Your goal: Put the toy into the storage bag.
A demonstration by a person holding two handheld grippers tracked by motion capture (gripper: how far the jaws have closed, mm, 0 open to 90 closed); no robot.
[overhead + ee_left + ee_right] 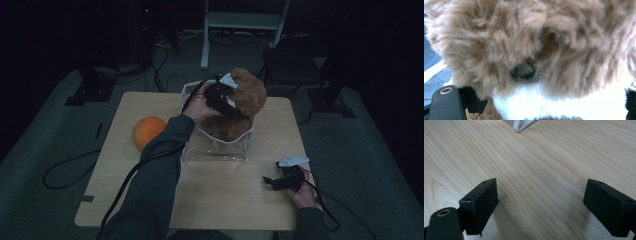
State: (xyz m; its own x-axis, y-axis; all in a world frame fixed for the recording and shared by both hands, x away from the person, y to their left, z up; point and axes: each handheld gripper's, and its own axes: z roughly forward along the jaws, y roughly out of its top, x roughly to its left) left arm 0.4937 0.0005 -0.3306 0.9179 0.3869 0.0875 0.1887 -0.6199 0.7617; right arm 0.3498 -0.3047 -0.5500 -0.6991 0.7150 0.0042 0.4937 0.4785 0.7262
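Observation:
A fluffy brown teddy bear (247,95) stands half inside a clear plastic bag (215,150) at the back middle of the wooden table (225,205). Its head rises above the bag's rim. My left gripper (222,97) presses against the bear's left side, jaws closed on its fur. In the left gripper view the brown and white fur (536,50) fills the span between the jaws of the left gripper (551,105). My right gripper (272,182) rests on the table at the front right, and the right gripper (541,205) stands open over bare wood.
An orange ball (148,131) lies on the table left of the bag. A white corner of the bag (522,125) shows ahead of the right jaws. Cables trail from both grippers. Dark floor, stands and a chair surround the table.

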